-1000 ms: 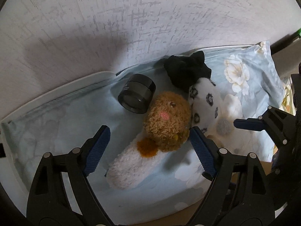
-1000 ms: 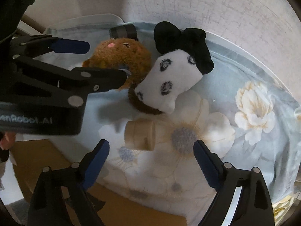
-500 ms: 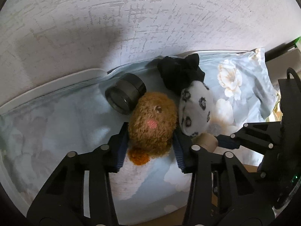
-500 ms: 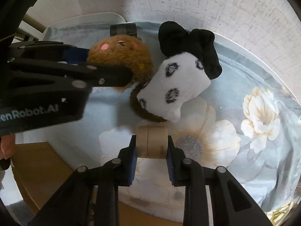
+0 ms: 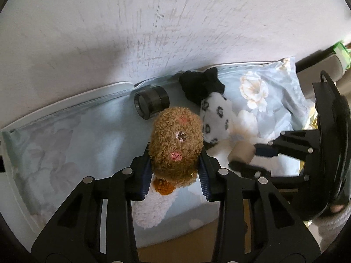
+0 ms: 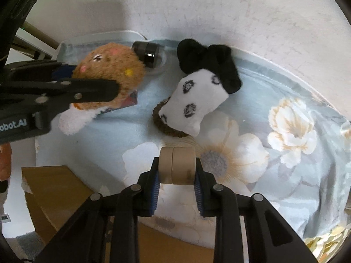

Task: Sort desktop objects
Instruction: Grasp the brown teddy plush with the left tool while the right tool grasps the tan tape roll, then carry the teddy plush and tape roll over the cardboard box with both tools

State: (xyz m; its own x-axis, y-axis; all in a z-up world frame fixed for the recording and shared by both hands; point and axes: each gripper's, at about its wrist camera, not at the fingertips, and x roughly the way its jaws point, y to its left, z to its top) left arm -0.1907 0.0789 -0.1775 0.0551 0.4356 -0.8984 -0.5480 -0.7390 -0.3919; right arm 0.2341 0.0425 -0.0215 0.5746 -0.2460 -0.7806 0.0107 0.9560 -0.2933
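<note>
A curly brown plush toy (image 5: 177, 140) with a white body sits between the pads of my left gripper (image 5: 175, 155), whose jaws are closing on its head; it hangs lifted off the floral cloth (image 5: 76, 142). The right wrist view shows the same plush toy (image 6: 109, 65) at upper left in the left gripper (image 6: 92, 79). My right gripper (image 6: 176, 171) is shut on a small beige cylinder (image 6: 177, 157), held just above the cloth. From the left wrist view that beige cylinder (image 5: 241, 153) sits in the right gripper (image 5: 248, 157) at right.
A white spotted plush with a black bow (image 6: 195, 107) lies on a brown ring (image 6: 162, 129). A dark round jar (image 6: 147, 51) lies on its side by the wall. The cloth lines a white tray (image 5: 65, 100). Brown cardboard (image 6: 54, 192) lies in front.
Both grippers went from wide open to closed, the left on the brown plush, the right on the beige cylinder. The plush has risen off the cloth and the cylinder has shifted.
</note>
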